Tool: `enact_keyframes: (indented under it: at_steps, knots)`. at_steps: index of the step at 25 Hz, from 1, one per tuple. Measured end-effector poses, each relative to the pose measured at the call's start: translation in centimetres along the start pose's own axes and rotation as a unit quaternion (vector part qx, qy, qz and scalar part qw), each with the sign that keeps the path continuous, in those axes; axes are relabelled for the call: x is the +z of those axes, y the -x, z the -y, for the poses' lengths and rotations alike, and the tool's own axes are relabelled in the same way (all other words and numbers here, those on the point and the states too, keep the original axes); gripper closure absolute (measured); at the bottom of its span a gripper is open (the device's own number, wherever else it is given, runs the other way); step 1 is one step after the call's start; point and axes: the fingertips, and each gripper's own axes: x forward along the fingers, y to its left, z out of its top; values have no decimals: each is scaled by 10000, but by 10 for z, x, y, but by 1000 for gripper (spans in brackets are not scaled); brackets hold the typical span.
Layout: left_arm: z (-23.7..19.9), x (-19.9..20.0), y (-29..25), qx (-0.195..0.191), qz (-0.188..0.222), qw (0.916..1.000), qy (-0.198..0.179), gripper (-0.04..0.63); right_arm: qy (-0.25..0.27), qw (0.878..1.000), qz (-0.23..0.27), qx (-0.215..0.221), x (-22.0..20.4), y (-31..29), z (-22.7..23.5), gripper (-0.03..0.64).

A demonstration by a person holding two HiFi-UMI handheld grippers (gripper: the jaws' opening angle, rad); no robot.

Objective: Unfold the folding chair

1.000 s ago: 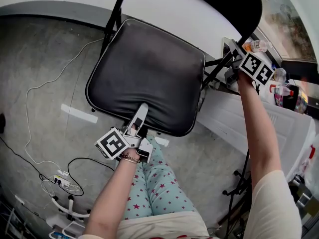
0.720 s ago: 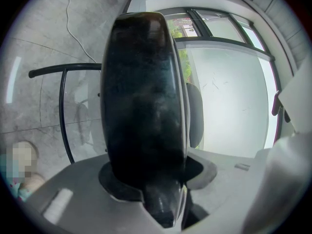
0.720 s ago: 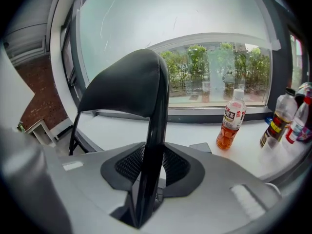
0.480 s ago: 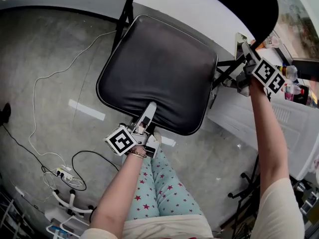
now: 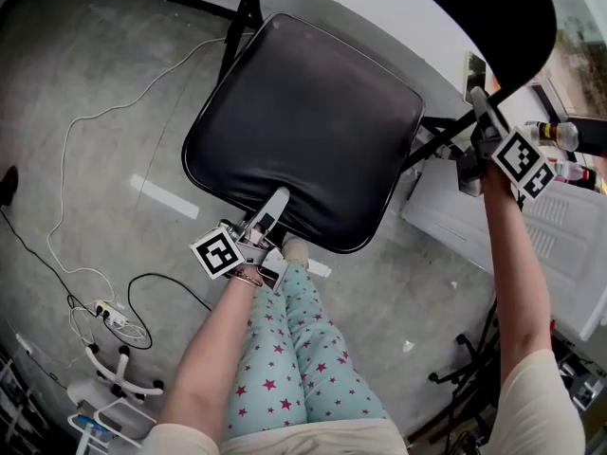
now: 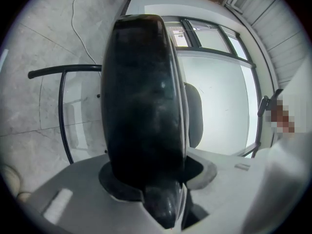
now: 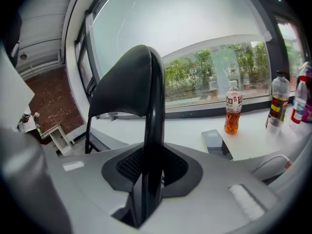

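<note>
The chair [image 5: 313, 112] stands on the floor [image 5: 85, 102], seat [image 6: 141, 106] facing up, just before the person's legs [image 5: 303, 349]. The left gripper [image 5: 273, 202] is clamped on the seat's front edge. The right gripper [image 5: 476, 102], whose jaws have just been closing, pinches the frame tube [image 7: 155, 126] beside the backrest [image 7: 126, 87], at the chair's right side.

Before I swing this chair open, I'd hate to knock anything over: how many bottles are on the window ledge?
3, all on the white ledge: an orange-drink bottle, a dark-liquid bottle right of it, a red-and-white bottle at the picture's edge. More may be hidden beyond.
</note>
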Motion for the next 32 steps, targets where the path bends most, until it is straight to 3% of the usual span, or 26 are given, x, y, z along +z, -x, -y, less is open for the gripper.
enact_keyframes:
  at_steps: [4,14,25,28,30,32]
  knots:
    - [-18,-4,16,-134,-23,9999,80,380,110,9997,25,203,-17,14,-14,517]
    - [-45,-12,43,-387,-127,9991,87,379,213,9994,163,197,-44,39,-33,523]
    - [-59,-12,50,-424,-221,9989,15,365,228,9991,344,-73,-57,49,-38,526]
    - [-64,-14,51,-211,-297,9993,95,351,244,9987,409,-181,-56,48,-37,525]
    - [-67,-13,55,137,-431,9986,-270,314,287,9981,442,-308,-58,49,-37,526]
    - [-67,-10,59,425,-591,9944,-760,275,291,9973,502,-458,-60,52,-38,483]
